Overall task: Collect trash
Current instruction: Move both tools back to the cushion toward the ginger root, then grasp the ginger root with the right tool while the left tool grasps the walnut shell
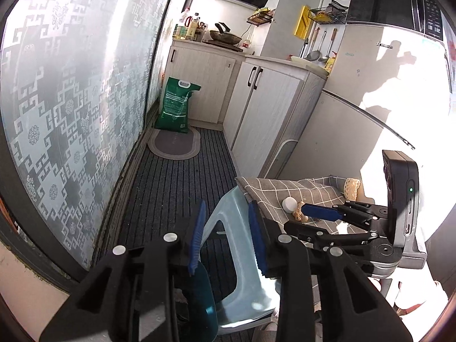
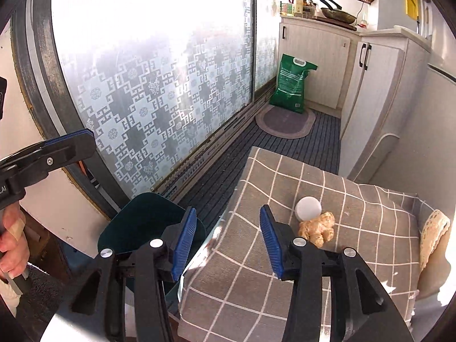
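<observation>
My right tongs (image 2: 228, 242) hanging spread beside the grey checked cloth-covered tabletop (image 2: 256, 270), white round plastic cap (image 2: 308, 208) touching knobbly beige ginger piece (image 2: 317, 228) lying there, my left tongs (image 1: 228, 239) gaping empty

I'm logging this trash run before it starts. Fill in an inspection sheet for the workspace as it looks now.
Surface: grey checked cloth draped over a pale blue plastic stool.
Job's things: white cap touching a ginger piece on the cloth; dark blue bin beside the stool.
Clutter: lace-edged item at the cloth's far edge.
Grippers: left gripper open, empty; right gripper open, empty, near the ginger.
Cables: nothing seen.
Surroundings: green sack, oval mat, cabinets, patterned glass door.
</observation>
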`<state>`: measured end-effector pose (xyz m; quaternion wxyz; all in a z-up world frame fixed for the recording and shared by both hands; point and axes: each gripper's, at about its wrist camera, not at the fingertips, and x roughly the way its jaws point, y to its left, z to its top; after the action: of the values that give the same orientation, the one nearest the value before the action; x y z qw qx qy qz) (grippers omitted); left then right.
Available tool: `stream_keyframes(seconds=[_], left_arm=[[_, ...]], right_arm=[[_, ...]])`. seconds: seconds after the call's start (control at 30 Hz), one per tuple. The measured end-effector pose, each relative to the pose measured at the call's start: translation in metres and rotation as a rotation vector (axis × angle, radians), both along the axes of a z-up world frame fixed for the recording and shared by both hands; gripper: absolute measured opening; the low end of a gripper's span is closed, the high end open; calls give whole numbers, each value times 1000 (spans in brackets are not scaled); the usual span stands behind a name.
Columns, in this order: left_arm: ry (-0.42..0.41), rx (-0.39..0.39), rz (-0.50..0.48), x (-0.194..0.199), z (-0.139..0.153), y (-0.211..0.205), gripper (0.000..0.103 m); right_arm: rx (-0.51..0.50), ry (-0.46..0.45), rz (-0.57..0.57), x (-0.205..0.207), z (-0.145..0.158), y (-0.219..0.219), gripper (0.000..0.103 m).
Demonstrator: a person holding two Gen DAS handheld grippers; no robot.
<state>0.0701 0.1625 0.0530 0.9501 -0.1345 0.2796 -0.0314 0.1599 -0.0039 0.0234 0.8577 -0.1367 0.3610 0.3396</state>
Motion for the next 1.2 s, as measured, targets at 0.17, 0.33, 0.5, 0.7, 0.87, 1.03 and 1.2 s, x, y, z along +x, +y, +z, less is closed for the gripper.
stream_keyframes(seconds=[0.17, 0.33, 0.5, 0.7, 0.87, 1.03, 1.2], left_arm=[[17, -9, -36, 13, -6, -23, 37], [49, -14, -66, 27, -19, -44, 38], [77, -13, -90, 40, -30, -63, 38], [99, -7, -113, 54, -39, -83, 38], [113, -3, -119, 63, -46, -91, 38], [110, -4, -119, 67, -46, -99, 38], [108, -13, -131, 70, -45, -106, 38]], right_arm=[[-32, -4, -52, 18, -12, -27, 54], [-85, -27, -69, 29, -23, -43, 69], [-106, -6, -46, 46, -31, -49, 69], [-120, 35, -7, 61, -45, -46, 68], [-98, 68, 1, 70, -51, -49, 59], [-71, 65, 5, 69, -49, -54, 43], [-51, 58, -15, 64, -38, -69, 43]])
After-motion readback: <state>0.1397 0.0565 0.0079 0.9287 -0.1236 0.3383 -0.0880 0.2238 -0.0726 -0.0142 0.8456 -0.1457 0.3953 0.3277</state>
